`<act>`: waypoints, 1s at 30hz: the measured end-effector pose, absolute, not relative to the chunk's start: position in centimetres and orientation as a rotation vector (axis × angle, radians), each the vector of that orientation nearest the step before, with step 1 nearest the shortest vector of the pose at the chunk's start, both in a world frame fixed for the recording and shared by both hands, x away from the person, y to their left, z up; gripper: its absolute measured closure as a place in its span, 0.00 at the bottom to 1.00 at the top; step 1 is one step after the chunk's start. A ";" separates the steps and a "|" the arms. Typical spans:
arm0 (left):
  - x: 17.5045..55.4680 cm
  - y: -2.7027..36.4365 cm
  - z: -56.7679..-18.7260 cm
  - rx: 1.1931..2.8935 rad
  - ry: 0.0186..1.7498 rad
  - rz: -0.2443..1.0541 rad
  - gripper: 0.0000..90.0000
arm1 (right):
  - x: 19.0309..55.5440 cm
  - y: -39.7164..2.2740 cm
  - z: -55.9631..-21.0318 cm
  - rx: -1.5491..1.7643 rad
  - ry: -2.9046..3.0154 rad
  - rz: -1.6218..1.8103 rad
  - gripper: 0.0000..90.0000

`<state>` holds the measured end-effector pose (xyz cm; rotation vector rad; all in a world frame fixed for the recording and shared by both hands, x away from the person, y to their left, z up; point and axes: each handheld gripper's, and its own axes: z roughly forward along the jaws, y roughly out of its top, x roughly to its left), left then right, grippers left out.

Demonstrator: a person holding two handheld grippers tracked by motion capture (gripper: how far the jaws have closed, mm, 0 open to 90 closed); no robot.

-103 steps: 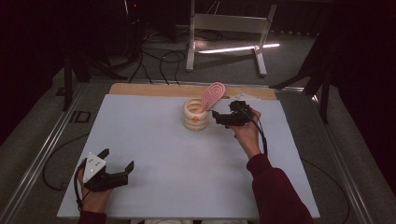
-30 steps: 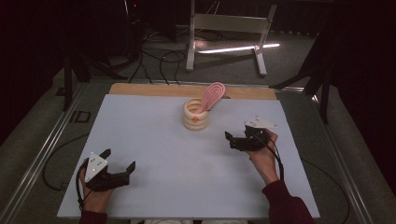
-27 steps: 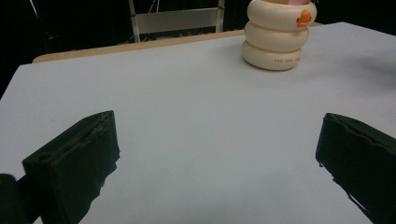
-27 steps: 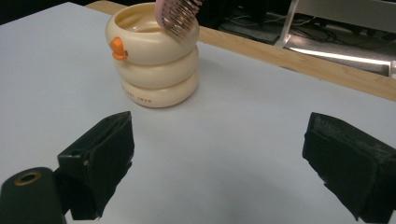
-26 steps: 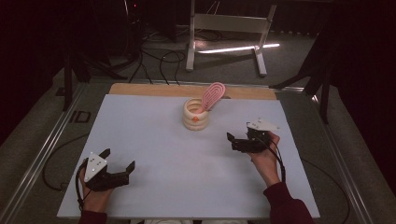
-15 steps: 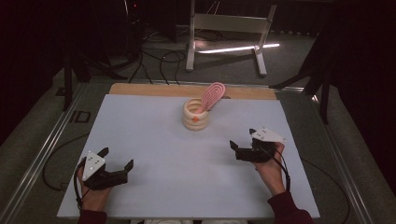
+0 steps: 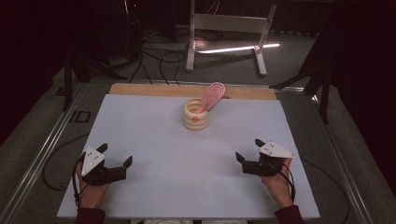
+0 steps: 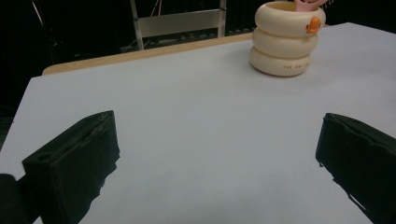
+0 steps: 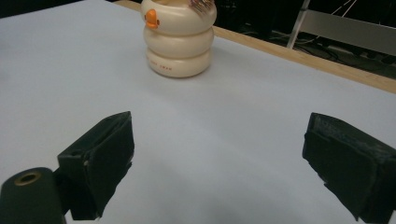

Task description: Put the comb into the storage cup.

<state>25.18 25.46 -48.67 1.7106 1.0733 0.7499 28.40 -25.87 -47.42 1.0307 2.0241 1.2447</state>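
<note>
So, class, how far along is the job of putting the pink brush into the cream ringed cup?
Done: the pink oval hairbrush stands, leaning, in the cream three-ring cup. In hand: nothing; the left tool and right tool are open, near the front of the pale table. Nothing visibly remains.

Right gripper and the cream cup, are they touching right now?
Apart. The high view shows the right gripper near the table's front edge, with bare tabletop between it and the cream cup.

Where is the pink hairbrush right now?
In the high view, the pink hairbrush stands tilted in the cream ringed holder at the table's far middle, beyond both grippers.
</note>
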 end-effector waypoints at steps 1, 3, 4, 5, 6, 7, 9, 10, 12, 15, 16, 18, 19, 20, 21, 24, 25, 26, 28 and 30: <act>25.2 25.5 -48.7 1.710 1.071 0.752 0.00 | 28.2 -26.0 -47.4 1.037 2.020 1.247 0.10; 25.3 25.6 -48.7 1.707 1.072 0.749 0.00 | 27.9 -26.2 -47.5 1.037 2.012 1.253 0.10; 25.3 25.6 -48.7 1.704 1.072 0.748 0.00 | 27.7 -26.4 -47.5 1.038 2.005 1.261 0.10; 25.3 25.6 -48.7 1.703 1.072 0.749 0.00 | 27.5 -26.6 -47.5 1.038 1.997 1.267 0.10; 25.3 25.6 -48.7 1.702 1.073 0.750 0.00 | 27.3 -26.7 -47.4 1.040 1.990 1.272 0.10; 25.2 25.7 -48.7 1.703 1.072 0.749 0.00 | 27.2 -26.9 -47.4 1.039 1.979 1.282 0.10; 25.2 25.6 -48.7 1.702 1.072 0.749 0.00 | 27.0 -27.1 -47.4 1.040 1.970 1.292 0.10; 25.2 25.6 -48.7 1.704 1.071 0.746 0.00 | 26.8 -27.3 -47.4 1.041 1.958 1.295 0.10; 25.2 25.5 -48.8 1.711 1.065 0.743 0.00 | 26.4 -27.7 -47.4 1.050 1.933 1.305 0.10; 25.1 25.4 -48.8 1.714 1.056 0.741 0.00 | 25.9 -28.1 -47.3 1.046 1.907 1.322 0.10; 25.1 25.4 -48.8 1.715 1.053 0.740 0.00 | 25.7 -28.2 -47.3 1.044 1.899 1.324 0.10; 25.0 25.4 -48.8 1.710 1.054 0.741 0.00 | 25.4 -28.5 -47.3 1.049 1.890 1.332 0.10; 24.9 25.4 -48.8 1.709 1.053 0.741 0.00 | 25.3 -28.6 -47.4 1.055 1.889 1.332 0.10; 24.9 25.4 -48.8 1.706 1.054 0.740 0.00 | 25.2 -28.7 -47.5 1.060 1.889 1.333 0.10; 24.9 25.4 -48.9 1.704 1.056 0.739 0.00 | 25.1 -28.8 -47.6 1.061 1.889 1.328 0.10; 24.9 25.4 -48.9 1.700 1.055 0.738 0.00 | 24.9 -28.9 -48.0 1.062 1.888 1.319 0.10; 24.8 25.4 -48.9 1.702 1.054 0.738 0.00 | 24.9 -28.9 -48.0 1.066 1.885 1.320 0.10; 24.8 25.4 -48.9 1.702 1.054 0.738 0.00 | 24.9 -28.9 -48.0 1.066 1.885 1.320 0.10; 24.8 25.2 -48.9 1.710 1.051 0.736 0.00 | 24.9 -29.0 -48.0 1.069 1.877 1.331 0.10; 24.8 25.2 -49.0 1.710 1.051 0.736 0.00 | 24.9 -29.1 -48.1 1.070 1.872 1.337 0.10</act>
